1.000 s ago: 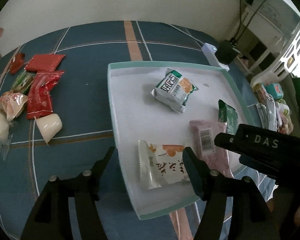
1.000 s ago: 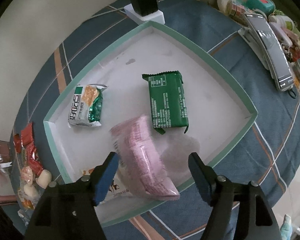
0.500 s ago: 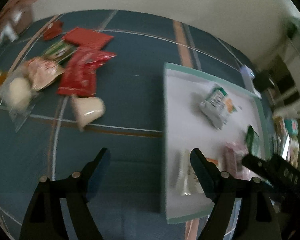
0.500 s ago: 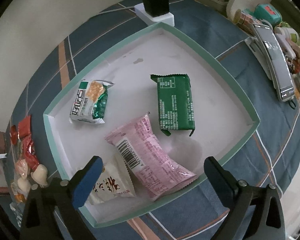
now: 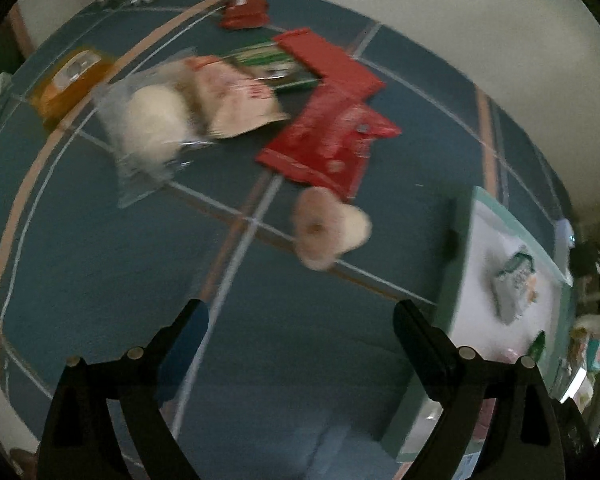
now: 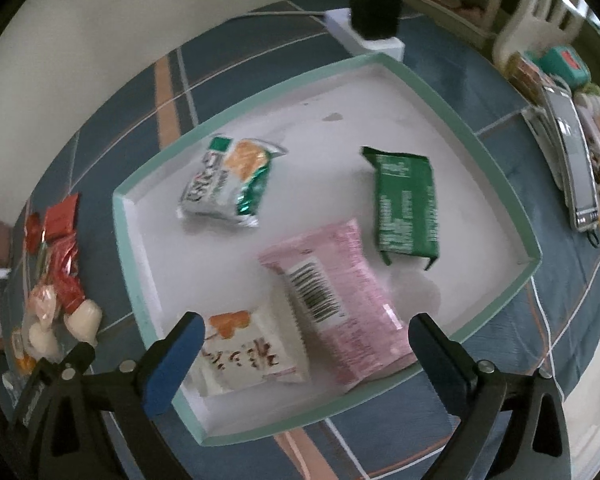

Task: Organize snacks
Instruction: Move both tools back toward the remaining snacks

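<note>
A white tray with a green rim (image 6: 496, 168) holds a pink packet (image 6: 340, 300), a dark green packet (image 6: 406, 208), a white-and-green packet (image 6: 228, 184) and a white packet with orange print (image 6: 248, 356). My right gripper (image 6: 306, 336) hangs open above the pink and white packets, touching nothing. My left gripper (image 5: 300, 324) hovers over bare cloth left of the tray (image 5: 460, 240), its jaws opening with nothing between them. Ahead of it lie a pale jelly cup (image 5: 328, 232), red packets (image 5: 328, 140), a clear bag with a pale bun (image 5: 152, 128) and an orange packet (image 5: 68, 80).
A black charger on a white power strip (image 6: 374, 12) sits beyond the tray's far corner. A phone (image 6: 576, 168) and assorted clutter lie along the right table edge. The blue checked tablecloth (image 5: 100, 260) covers the table.
The left gripper swung left off the tray to the loose snack pile and spread wider. The right gripper let go of the pink packet, which now lies in the tray, and opened fully.
</note>
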